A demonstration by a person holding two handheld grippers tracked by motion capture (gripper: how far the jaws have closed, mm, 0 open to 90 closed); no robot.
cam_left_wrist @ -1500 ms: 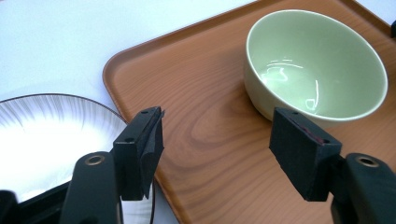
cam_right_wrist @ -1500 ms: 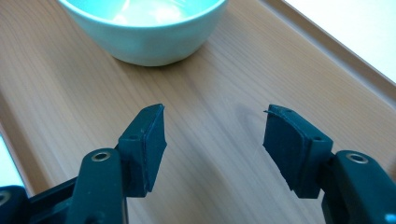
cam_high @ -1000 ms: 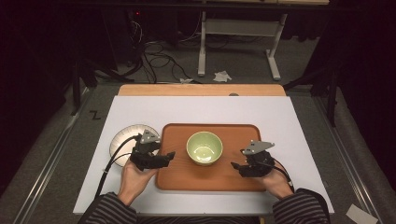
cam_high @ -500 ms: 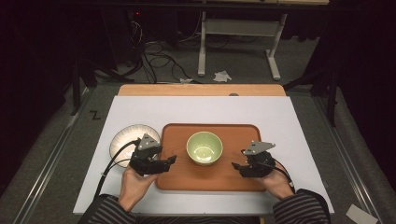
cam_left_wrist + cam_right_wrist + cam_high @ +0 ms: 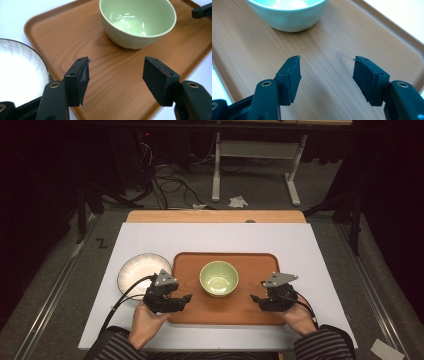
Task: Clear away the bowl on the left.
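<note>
A pale green bowl (image 5: 219, 278) stands empty in the middle of a brown wooden tray (image 5: 250, 262). My left gripper (image 5: 186, 299) hovers over the tray's near left corner and points toward the bowl. Its jaws stand open and have just been closing a little, with nothing between them. In the left gripper view the bowl (image 5: 137, 22) sits beyond my left gripper (image 5: 116, 60). My right gripper (image 5: 255, 298) is over the tray's near right part, open and empty. The right gripper view has the bowl (image 5: 289, 12) ahead of my right gripper (image 5: 327, 58).
A white ribbed plate (image 5: 140, 272) with a dark rim lies on the white tabletop (image 5: 310, 245), just left of the tray. The other gripper's jaw tip (image 5: 202, 11) shows at the top right of the left gripper view. Cables and a stand's legs lie on the floor beyond the table.
My left gripper has drifted slightly toward the tray's near edge and its jaws look a touch narrower. The right gripper and the bowl have stayed where they were.
</note>
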